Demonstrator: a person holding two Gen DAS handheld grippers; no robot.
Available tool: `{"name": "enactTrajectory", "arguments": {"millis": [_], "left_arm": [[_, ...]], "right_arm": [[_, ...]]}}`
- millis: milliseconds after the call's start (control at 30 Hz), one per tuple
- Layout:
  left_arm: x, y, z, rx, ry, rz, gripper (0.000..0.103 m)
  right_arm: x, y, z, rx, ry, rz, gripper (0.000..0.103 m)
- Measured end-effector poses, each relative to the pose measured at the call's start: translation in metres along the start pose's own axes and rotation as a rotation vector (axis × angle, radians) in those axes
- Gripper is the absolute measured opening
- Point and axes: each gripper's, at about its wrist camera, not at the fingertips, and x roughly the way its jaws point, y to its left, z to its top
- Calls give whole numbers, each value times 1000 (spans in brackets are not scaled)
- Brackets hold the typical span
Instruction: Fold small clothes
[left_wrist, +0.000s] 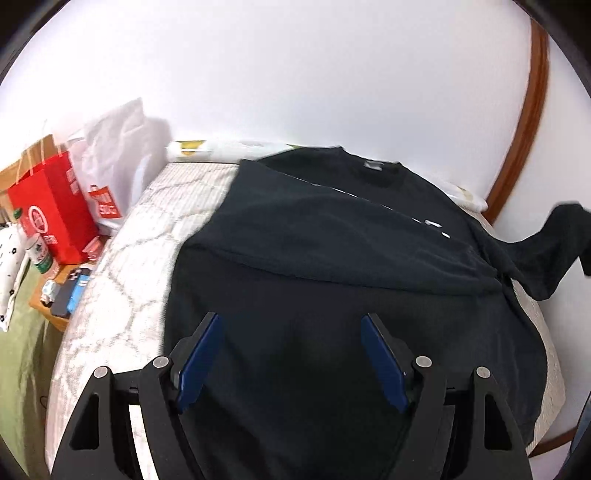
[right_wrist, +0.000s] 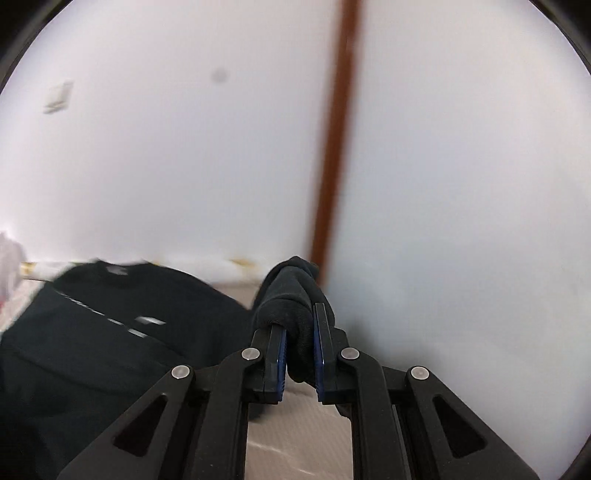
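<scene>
Right gripper (right_wrist: 300, 345) pinching sleeve (right_wrist: 291, 295) of black shirt (left_wrist: 332, 258) lying on bed (left_wrist: 122, 258); left gripper (left_wrist: 291, 354) spread above it. Soft, light, floppy: best taken by bunched cloth edges.

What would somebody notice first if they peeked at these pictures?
Probably the big black T-shirt spread across the white patterned bed, with one side already folded over. Next, the right gripper pinching the shirt's sleeve and holding it up in front of the white wall. The bright red paper bag left of the bed also stands out.
</scene>
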Motion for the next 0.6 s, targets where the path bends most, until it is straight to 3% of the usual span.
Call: {"name": "enactTrajectory", "arguments": {"millis": [333, 467, 600], "left_arm": [[11, 70, 11, -78, -23, 52, 75], [24, 86, 13, -105, -17, 45, 75], [36, 92, 14, -105, -2, 41, 75]], "right_arm": [[-8, 203, 50, -154, -46, 266, 12], [-6, 265, 46, -222, -35, 348, 12], [25, 320, 24, -306, -10, 375, 12]]}}
